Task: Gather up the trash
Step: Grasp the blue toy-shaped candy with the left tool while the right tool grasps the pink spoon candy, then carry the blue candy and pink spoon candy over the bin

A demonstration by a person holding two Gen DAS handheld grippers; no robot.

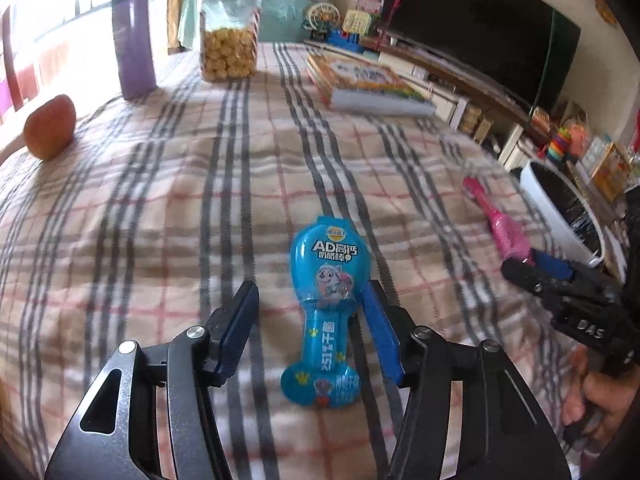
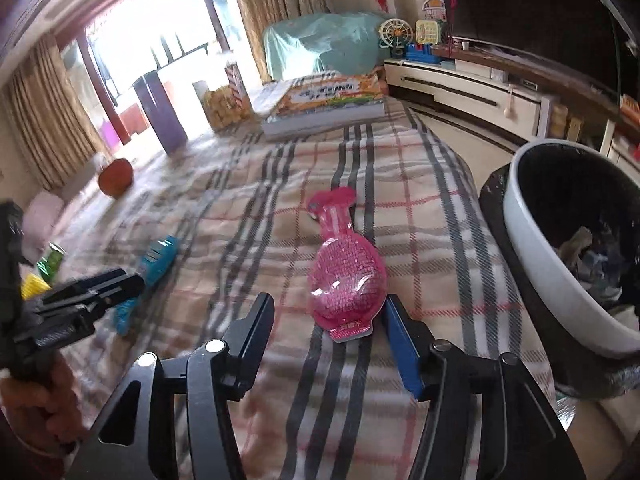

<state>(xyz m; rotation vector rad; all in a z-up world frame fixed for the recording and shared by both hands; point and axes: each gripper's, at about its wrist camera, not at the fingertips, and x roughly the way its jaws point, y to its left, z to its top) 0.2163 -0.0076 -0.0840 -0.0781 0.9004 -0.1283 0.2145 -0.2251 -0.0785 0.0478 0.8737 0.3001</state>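
A blue snack wrapper [image 1: 326, 308] lies flat on the plaid cloth; it also shows in the right wrist view [image 2: 154, 264]. My left gripper [image 1: 310, 300] is open, its fingers on either side of the wrapper's narrow part, not closed on it. A pink snack wrapper [image 2: 346, 276] lies near the table's right edge; it also shows in the left wrist view [image 1: 500, 220]. My right gripper [image 2: 328, 312] is open around the pink wrapper's wide near end. A white trash bin [image 2: 532, 248] with a black liner stands beside the table at the right.
A purple cup [image 1: 134, 40], a jar of snacks [image 1: 228, 36], a stack of books [image 1: 368, 80] and an orange fruit [image 1: 50, 126] stand at the table's far side. Green and yellow packets [image 2: 44, 270] lie at the left. A TV cabinet [image 2: 472, 80] runs along the right.
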